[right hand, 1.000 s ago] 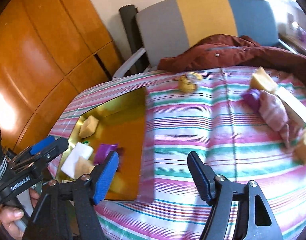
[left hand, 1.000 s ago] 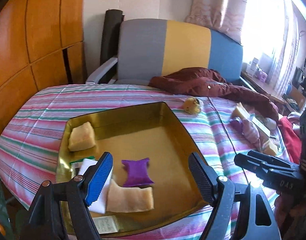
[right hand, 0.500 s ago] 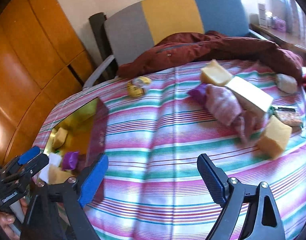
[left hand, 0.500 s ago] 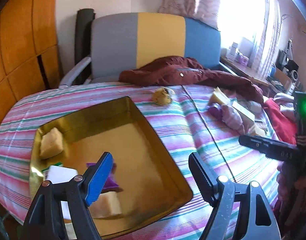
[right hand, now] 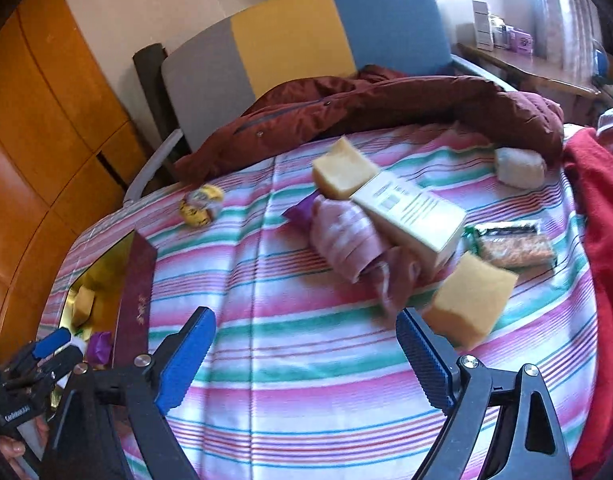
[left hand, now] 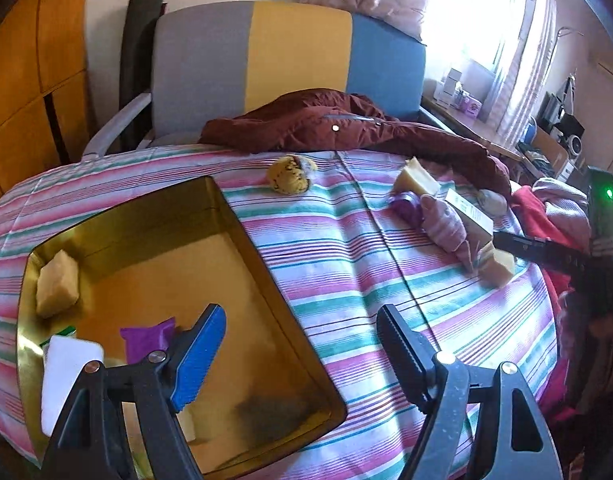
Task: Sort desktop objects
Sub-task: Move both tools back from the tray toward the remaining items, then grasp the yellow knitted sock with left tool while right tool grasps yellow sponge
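A gold tray [left hand: 242,220] on the striped cloth holds a yellow sponge [left hand: 57,283], a purple packet [left hand: 146,338] and a white block [left hand: 68,376]. My left gripper [left hand: 302,356] is open and empty over the tray's right edge. My right gripper [right hand: 306,356] is open and empty above the cloth, just short of a yellow sponge [right hand: 472,304]. Beyond it lie a pink striped cloth roll [right hand: 346,236], a cream box [right hand: 410,212], another yellow sponge [right hand: 342,168] and a snack bar [right hand: 514,242]. A yellow round toy [right hand: 200,206] lies near the tray.
A dark red jacket [right hand: 386,108] drapes over the table's far edge in front of a grey, yellow and blue chair [left hand: 286,56]. A white roll [right hand: 520,168] lies by the jacket. Red fabric [right hand: 598,208] hangs at the right edge. Wooden cabinets [right hand: 38,120] stand at left.
Both grippers have swung to the right. The right gripper has moved away from the tray toward the pile of objects. Both stay open and empty.
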`<state>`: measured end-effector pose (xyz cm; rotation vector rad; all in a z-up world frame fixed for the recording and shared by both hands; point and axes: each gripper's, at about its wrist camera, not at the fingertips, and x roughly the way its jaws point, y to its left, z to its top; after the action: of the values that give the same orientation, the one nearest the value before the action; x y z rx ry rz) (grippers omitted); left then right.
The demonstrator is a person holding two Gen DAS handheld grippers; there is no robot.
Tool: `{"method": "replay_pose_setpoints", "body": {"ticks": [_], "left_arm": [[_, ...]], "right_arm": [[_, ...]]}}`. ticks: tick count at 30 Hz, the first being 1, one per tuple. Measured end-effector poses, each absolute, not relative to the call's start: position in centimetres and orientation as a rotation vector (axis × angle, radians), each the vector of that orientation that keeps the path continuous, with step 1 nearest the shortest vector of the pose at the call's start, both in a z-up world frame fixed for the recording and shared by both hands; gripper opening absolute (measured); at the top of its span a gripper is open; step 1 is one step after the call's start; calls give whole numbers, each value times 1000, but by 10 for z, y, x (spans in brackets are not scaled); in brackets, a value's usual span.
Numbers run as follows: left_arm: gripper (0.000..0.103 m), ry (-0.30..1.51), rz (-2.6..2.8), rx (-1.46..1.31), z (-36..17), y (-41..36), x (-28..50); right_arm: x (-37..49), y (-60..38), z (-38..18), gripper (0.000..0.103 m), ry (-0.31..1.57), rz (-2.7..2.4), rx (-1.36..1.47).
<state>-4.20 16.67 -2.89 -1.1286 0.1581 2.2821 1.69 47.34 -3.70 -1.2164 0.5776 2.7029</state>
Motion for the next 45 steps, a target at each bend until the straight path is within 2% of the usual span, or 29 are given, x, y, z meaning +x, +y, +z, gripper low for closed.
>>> {"method": "replay_pose_setpoints", "body": {"ticks": [8, 19, 31, 37, 39, 45], "left_arm": [[79, 144, 2259, -1136, -20, 189, -66], [80, 128, 2245, -1201, -15, 226, -138], [82, 185, 2246, -1351, -56, 276, -216], [82, 205, 2260, -1416, -81, 297, -248], [81, 206, 2260, -1444, -90, 302, -256], [62, 174, 2216, -1525, -116, 309, -267]], "right_arm": [[-18, 492, -29, 92, 500, 2720, -1198], [-103, 513, -40, 92, 389, 2724, -1249], [-174, 537, -73, 91, 263, 2651, -1384], [-189, 540, -91, 77, 259, 2639, -1451], [-192, 538, -94, 69, 250, 2648, -1455], [-195, 531, -92, 59, 224, 2675, -1442]]}}
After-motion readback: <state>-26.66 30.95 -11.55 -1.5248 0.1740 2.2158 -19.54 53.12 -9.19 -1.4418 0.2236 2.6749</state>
